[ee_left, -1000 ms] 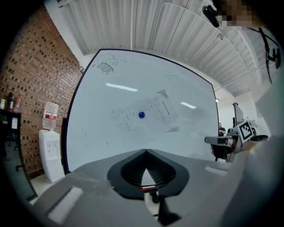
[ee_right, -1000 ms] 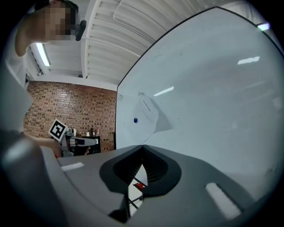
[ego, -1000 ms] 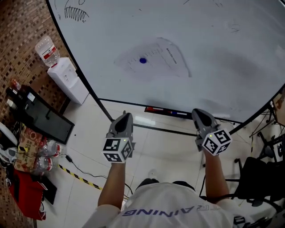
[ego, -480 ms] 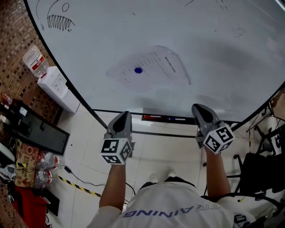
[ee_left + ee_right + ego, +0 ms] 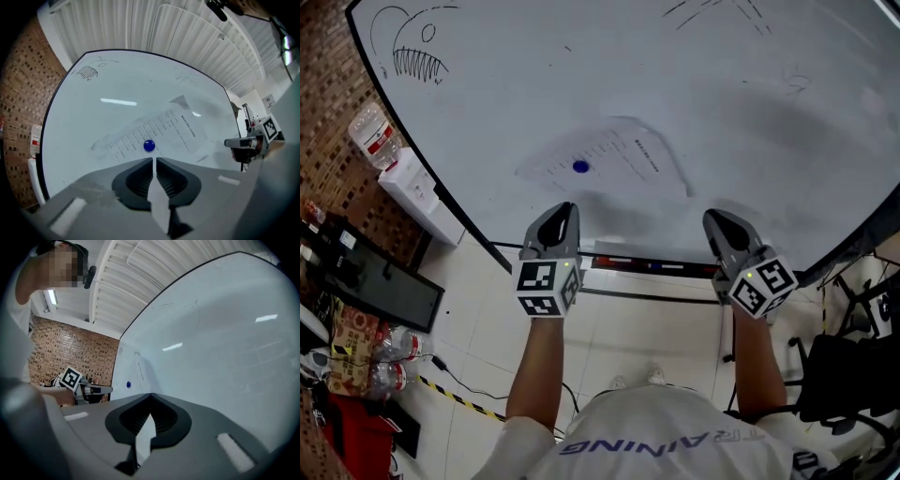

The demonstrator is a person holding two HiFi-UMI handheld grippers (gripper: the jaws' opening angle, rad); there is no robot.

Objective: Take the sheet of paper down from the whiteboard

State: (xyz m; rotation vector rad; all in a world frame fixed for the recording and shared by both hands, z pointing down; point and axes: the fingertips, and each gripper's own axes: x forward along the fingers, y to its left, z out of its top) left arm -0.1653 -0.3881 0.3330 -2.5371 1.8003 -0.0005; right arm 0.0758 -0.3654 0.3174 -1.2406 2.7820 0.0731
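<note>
While the sheet of paper (image 5: 614,157) hangs on the whiteboard (image 5: 750,131) under a blue magnet (image 5: 580,167), the left hand-held gripper (image 5: 154,160) is opening its jaws, a slit apart and empty; the right hand-held gripper (image 5: 150,395) is closed, empty.

Water dispenser (image 5: 417,187): white, against the brick wall (image 5: 323,94), an upturned clear bottle (image 5: 373,134) on top.
Black panel (image 5: 380,281): low by the wall, near the dispenser.
Plastic bottles (image 5: 389,361): clustered on the floor beside the panel.
Striped tape (image 5: 464,400): yellow and black, across the pale tiled floor (image 5: 628,328).
Chair (image 5: 848,380): black, far right.
Ceiling (image 5: 154,28): white slats.
</note>
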